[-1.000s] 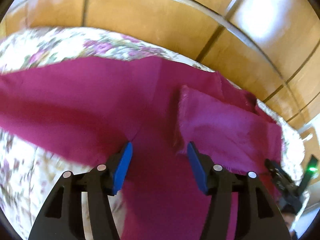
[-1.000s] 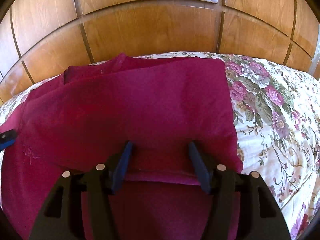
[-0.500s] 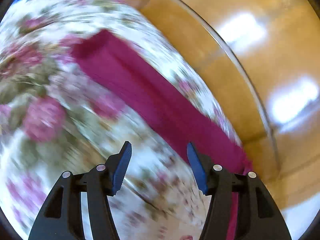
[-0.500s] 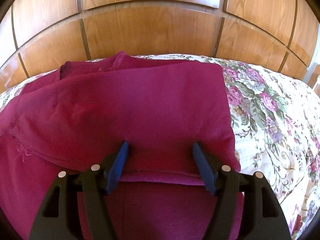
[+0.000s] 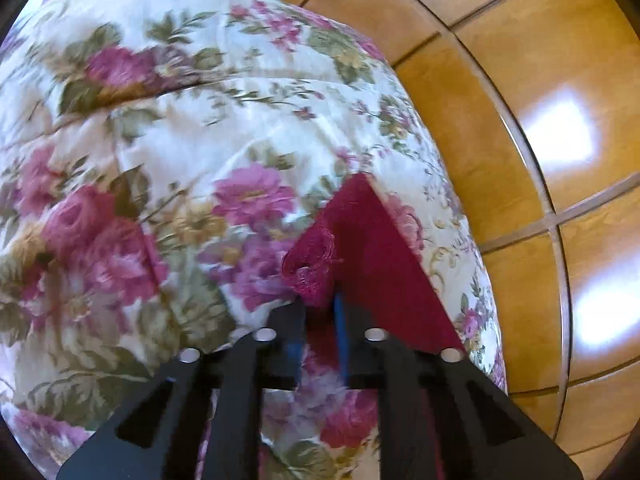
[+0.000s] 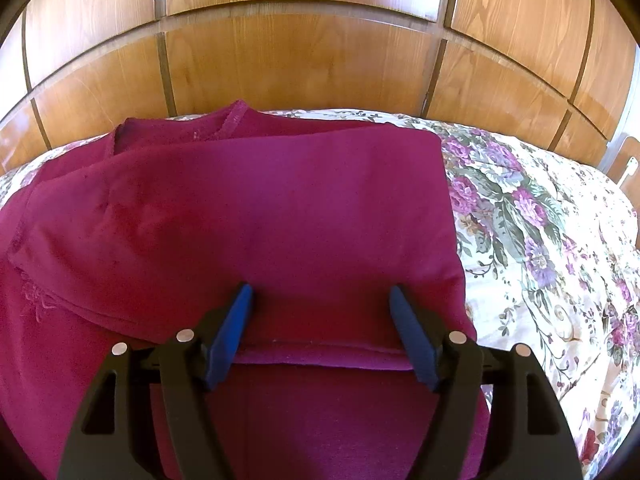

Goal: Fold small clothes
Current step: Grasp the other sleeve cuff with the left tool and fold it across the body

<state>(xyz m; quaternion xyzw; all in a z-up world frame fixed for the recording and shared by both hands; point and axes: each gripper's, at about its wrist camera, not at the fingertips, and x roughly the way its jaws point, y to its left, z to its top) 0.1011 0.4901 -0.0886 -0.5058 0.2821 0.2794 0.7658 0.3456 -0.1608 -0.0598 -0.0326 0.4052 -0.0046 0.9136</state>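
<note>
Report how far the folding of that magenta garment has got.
Done: the magenta garment lies on the floral bedspread with one side already folded over, its hem straight between the fingers of the right gripper, which is open and grips nothing.
In hand: the left gripper has just closed on the corner of the cloth.
Left: carrying that corner across and the final folds.

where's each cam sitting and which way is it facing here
Left wrist: sits on the left gripper, looking down along its fingers, shut on a corner of the magenta garment over the floral bedspread.
Right wrist: sits on the right gripper, angled down at the folded garment, fingers open, wooden panelling behind.
Shared: garment, bedspread, panelling.
</note>
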